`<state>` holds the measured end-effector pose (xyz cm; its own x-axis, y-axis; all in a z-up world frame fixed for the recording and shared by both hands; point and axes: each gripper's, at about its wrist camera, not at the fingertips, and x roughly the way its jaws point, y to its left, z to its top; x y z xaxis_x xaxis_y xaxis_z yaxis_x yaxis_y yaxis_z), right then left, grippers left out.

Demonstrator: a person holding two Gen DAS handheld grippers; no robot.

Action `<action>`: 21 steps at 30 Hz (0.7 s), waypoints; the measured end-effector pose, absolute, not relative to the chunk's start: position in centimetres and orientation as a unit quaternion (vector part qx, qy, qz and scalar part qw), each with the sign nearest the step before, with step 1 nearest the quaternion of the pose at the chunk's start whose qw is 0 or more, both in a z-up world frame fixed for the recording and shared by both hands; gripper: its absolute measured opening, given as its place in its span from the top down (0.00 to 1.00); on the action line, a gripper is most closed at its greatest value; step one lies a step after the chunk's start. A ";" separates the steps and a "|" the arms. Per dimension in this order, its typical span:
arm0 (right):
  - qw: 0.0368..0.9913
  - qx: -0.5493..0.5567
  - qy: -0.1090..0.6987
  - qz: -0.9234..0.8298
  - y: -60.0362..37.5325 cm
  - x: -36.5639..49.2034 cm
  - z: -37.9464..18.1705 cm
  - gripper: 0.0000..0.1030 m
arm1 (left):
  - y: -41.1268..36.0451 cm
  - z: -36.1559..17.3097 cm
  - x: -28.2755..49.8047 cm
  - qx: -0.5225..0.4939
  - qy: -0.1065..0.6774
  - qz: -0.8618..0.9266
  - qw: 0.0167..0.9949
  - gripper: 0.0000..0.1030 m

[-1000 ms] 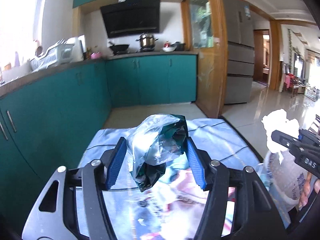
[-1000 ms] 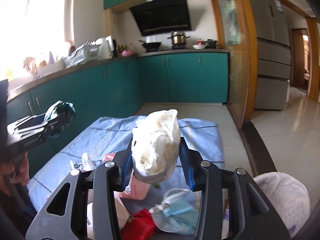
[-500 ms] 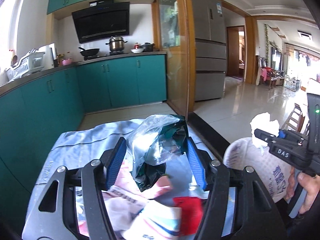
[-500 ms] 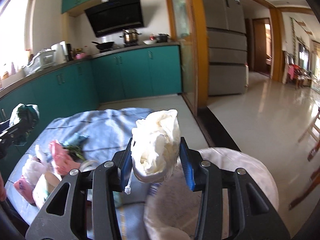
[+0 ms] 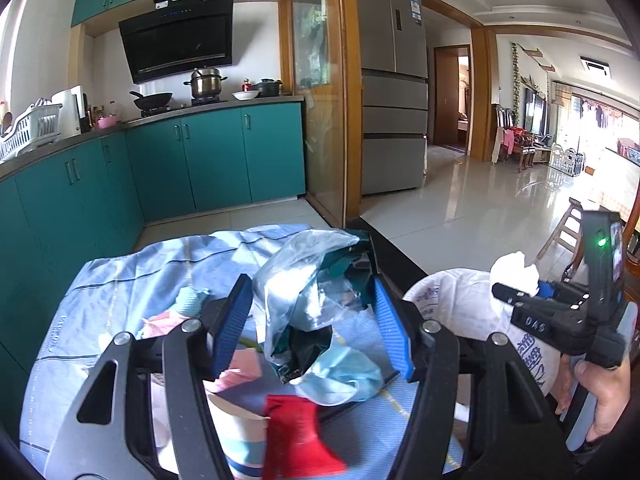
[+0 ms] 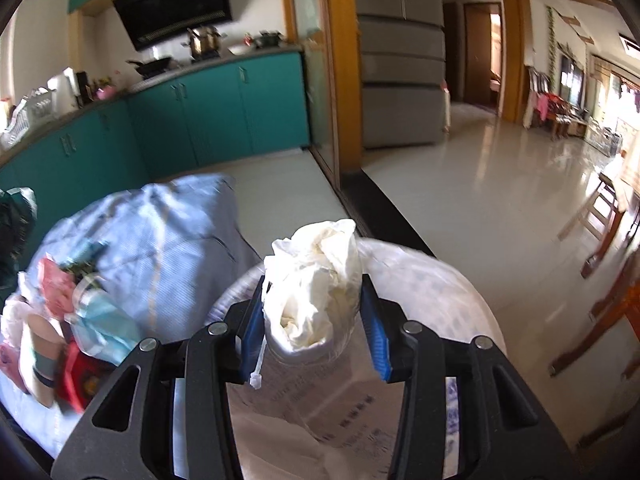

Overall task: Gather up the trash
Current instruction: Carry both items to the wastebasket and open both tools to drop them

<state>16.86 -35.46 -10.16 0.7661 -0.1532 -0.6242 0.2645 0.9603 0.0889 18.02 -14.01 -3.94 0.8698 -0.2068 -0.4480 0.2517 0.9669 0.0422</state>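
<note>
I am mid-drop: my right gripper (image 6: 312, 320) is clamped on a crumpled white tissue wad (image 6: 314, 284), poised over the white plastic trash bag (image 6: 440, 280); next it should part its fingers. My left gripper (image 5: 312, 320) squeezes a crinkly silver-green foil wrapper (image 5: 304, 296) above the blue cloth (image 5: 132, 276), the bag at three o'clock.

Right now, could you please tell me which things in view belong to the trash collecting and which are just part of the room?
Belongs to the job:
- left gripper holding crumpled silver-green foil bag
- right gripper holding crumpled white tissue wad
- white printed trash bag
- red wrapper, light blue face mask

Just there:
- steel pot
- black wok
- grey refrigerator
</note>
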 end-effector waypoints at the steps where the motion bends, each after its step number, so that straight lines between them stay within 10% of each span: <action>1: 0.933 0.089 0.331 -0.114 -35.8 16.8 -10.7 0.57 | -14.5 -4.0 18.0 0.050 0.226 -0.121 0.965 0.40; 12: 0.921 0.104 0.354 -0.125 -38.4 16.1 -12.3 0.53 | -18.5 -5.9 18.3 0.078 0.236 -0.144 0.958 0.40; 21: 0.921 0.116 0.344 -0.143 -39.4 15.4 -11.9 0.22 | -22.1 -7.9 19.3 0.094 0.251 -0.161 0.950 0.40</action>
